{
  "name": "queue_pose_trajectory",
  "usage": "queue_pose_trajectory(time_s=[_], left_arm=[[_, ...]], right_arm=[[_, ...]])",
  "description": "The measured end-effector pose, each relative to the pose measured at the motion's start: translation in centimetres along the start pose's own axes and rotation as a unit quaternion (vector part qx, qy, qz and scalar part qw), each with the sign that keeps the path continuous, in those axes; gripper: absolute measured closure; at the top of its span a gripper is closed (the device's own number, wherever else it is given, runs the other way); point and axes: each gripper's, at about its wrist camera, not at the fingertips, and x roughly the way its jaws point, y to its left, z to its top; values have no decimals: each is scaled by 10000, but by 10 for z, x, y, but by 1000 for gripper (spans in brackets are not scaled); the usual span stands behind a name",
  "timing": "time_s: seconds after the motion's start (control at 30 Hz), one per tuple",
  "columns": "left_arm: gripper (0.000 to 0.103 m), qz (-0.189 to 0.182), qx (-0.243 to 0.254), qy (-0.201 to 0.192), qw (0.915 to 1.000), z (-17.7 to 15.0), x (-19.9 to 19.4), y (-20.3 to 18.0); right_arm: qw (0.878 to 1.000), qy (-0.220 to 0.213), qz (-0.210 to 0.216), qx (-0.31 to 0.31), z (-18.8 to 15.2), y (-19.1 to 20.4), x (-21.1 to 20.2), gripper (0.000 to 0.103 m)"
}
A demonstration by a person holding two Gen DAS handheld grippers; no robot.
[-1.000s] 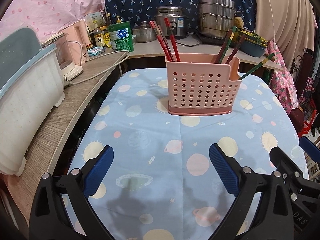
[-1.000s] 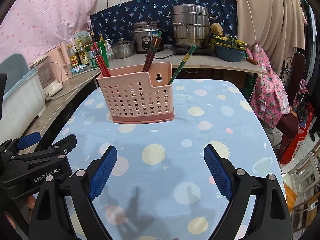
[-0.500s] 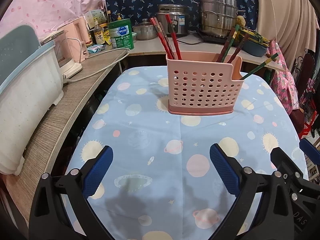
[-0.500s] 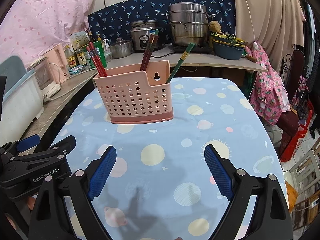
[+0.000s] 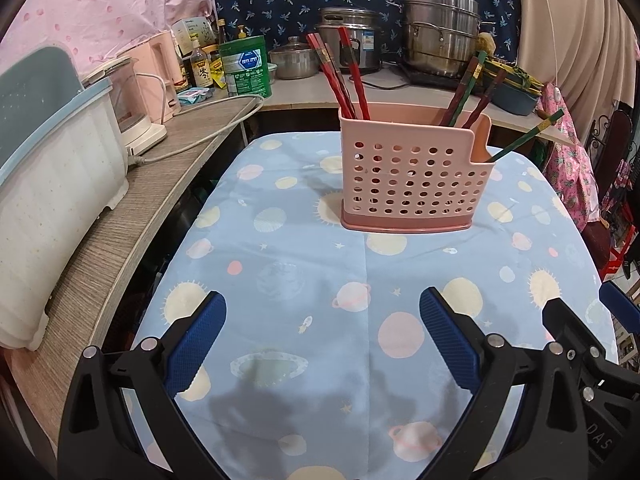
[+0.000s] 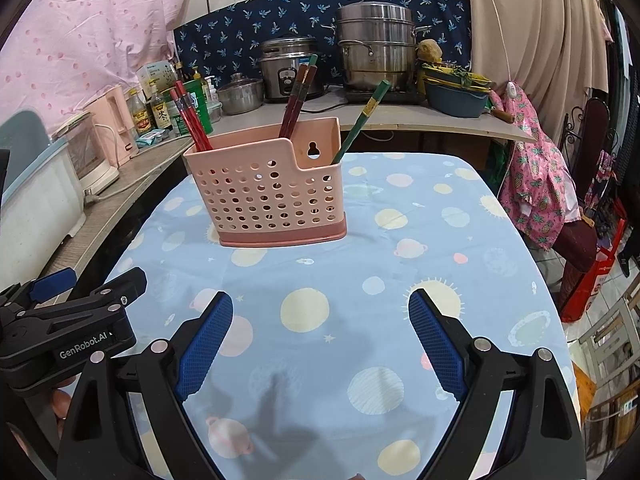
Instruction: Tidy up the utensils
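A pink perforated utensil basket (image 5: pixel 414 176) stands upright on the blue planet-print tablecloth (image 5: pixel 320 280); it also shows in the right wrist view (image 6: pixel 272 196). Red chopsticks (image 5: pixel 344 76) stand in its left part, dark brown ones (image 5: pixel 472 96) in the middle, and a green chopstick (image 5: pixel 528 136) leans out of the right notch. My left gripper (image 5: pixel 322 340) is open and empty, well short of the basket. My right gripper (image 6: pixel 320 340) is open and empty, beside the left gripper's body (image 6: pixel 68 328).
A side counter on the left holds a white and blue bin (image 5: pixel 48 184), a blender (image 5: pixel 132 108) and a cable. The back counter holds a green can (image 5: pixel 244 66), a rice cooker (image 5: pixel 352 36), a steel steamer pot (image 5: pixel 440 44) and bowls. A chair with pink cloth (image 6: pixel 536 192) stands right of the table.
Both views have shifted slightly, so the basket sits a little lower in frame. Both grippers stay open and empty. The basket and chopsticks have not moved.
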Motion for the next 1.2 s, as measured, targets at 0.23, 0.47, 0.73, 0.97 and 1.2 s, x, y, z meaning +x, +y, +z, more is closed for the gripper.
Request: queue_pose_trajectory(time_s=[0.23,0.47,0.73,0.97,1.2], left_arm=[[10,-1,-4,3,10000,0,0,0],[10,33,-36,-30,10000,2,1,2],[10,54,-37,-45,10000,3,1,2],[10,20,-18,-117,9999,4,-1,1],[10,6,-37,-151,9999,5,0,-2]], right_arm=[[10000,24,-2,10,0,0,4,17],[10000,32,0,12,0,-1,5,17],[10000,32,-8,9,0,0,5,17],[10000,31,-23,5,0,0,7,17],[10000,36,-26,7,0,0,8,17]])
